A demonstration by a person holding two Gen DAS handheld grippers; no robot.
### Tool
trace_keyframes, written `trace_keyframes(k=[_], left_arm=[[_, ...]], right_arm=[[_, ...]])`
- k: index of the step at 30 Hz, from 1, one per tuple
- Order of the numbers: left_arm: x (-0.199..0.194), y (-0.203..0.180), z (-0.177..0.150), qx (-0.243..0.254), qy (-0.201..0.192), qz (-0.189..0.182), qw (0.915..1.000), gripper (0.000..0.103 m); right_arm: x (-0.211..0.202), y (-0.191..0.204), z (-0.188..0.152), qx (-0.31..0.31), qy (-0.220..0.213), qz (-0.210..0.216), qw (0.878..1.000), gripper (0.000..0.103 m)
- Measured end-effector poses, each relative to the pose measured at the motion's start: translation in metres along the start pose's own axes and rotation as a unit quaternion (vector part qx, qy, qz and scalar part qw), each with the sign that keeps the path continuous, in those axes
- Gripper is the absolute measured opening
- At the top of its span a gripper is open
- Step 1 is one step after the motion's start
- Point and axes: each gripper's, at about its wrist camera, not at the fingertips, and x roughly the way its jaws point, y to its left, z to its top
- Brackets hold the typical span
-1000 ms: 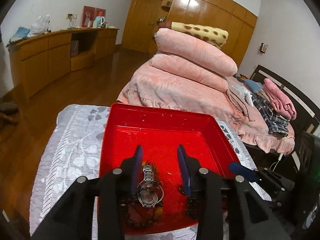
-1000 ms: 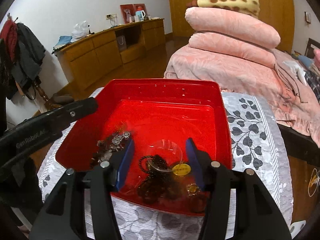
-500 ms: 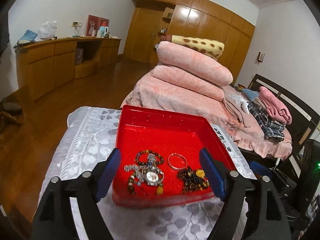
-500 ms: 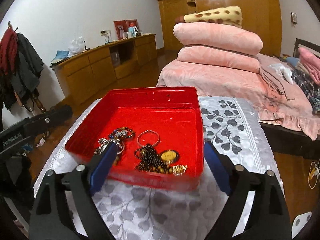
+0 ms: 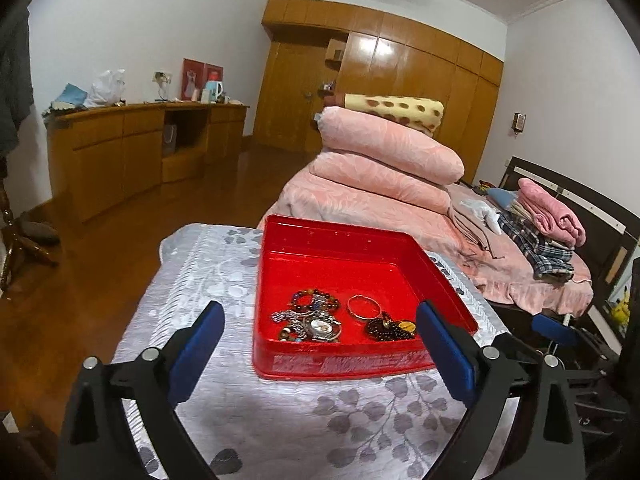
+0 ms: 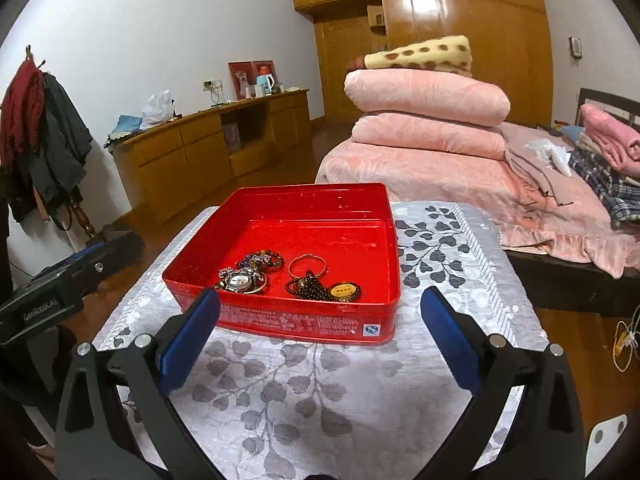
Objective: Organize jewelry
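A red tin tray (image 5: 340, 364) (image 6: 280, 320) sits on a table with a grey leaf-print cloth (image 5: 280, 420) (image 6: 320, 392). In it lie a silver watch (image 5: 322, 326) (image 6: 240, 280), a coloured bead bracelet (image 5: 312, 298) (image 6: 264, 259), a thin bangle (image 5: 363, 307) (image 6: 307, 266) and dark beads with a yellow tag (image 5: 390, 327) (image 6: 320, 288). My left gripper (image 5: 318, 312) hovers short of the tin's near wall, jaws opening wide, nothing between them. My right gripper (image 6: 320, 295) also stands back from the tin, jaws opening, holding nothing.
A bed piled with pink quilts (image 5: 380, 184) stands just behind the table. A long wooden cabinet (image 5: 120, 148) lines the left wall, with wooden floor between. A coat stand with hung clothes (image 6: 36, 128) is at the far left.
Both grippers have drawn back out of the tin and spread their jaws wide. The watch and beads that lay between the fingers now rest free in the tin.
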Motion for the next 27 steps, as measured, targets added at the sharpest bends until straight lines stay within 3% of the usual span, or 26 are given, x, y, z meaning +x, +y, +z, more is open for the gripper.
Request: trace_keyframes(k=[11, 27], left_arm=[[-0.046, -0.016, -0.009, 0.039, -0.069, 0.013, 0.9967, 0.096], [-0.092, -0.035, -0.014, 0.078, -0.103, 0.013, 0.9916, 0.097]], right_arm=[[-0.032, 0.007, -0.008, -0.008, -0.046, -0.004, 0.999, 0.097], [-0.089, 0.019, -0.008, -0.023, -0.12, 0.002, 0.993, 0.097]])
